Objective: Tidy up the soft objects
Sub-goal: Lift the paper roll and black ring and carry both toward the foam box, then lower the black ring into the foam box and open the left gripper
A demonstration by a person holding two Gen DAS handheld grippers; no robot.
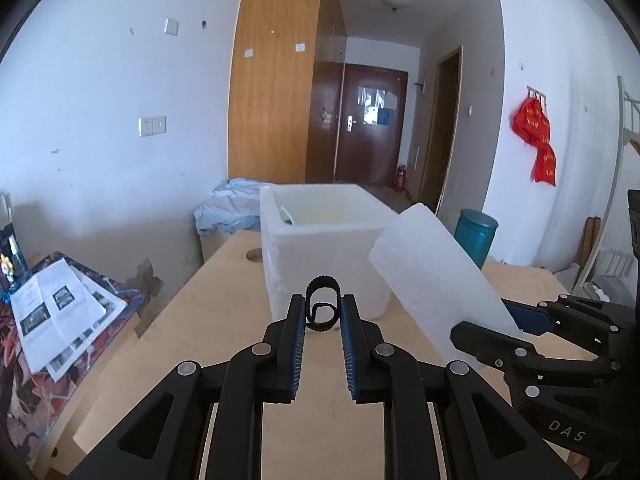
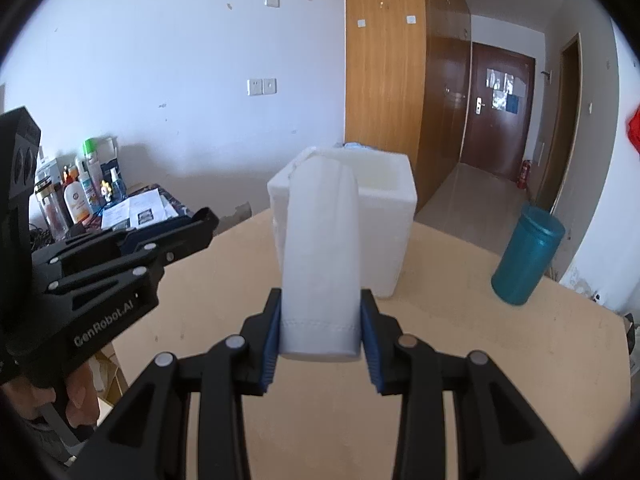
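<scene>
Matt white foam box [image 1: 320, 248] stands on smooth pale wood table [image 1: 200, 320].

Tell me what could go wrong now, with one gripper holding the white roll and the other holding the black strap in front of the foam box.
The left gripper pinches the small black strap loop only at the fingertips, so it might slip out. The right gripper holds the long white roll near one end; its far end could catch the foam box rim. The two grippers are close together and could bump.
</scene>
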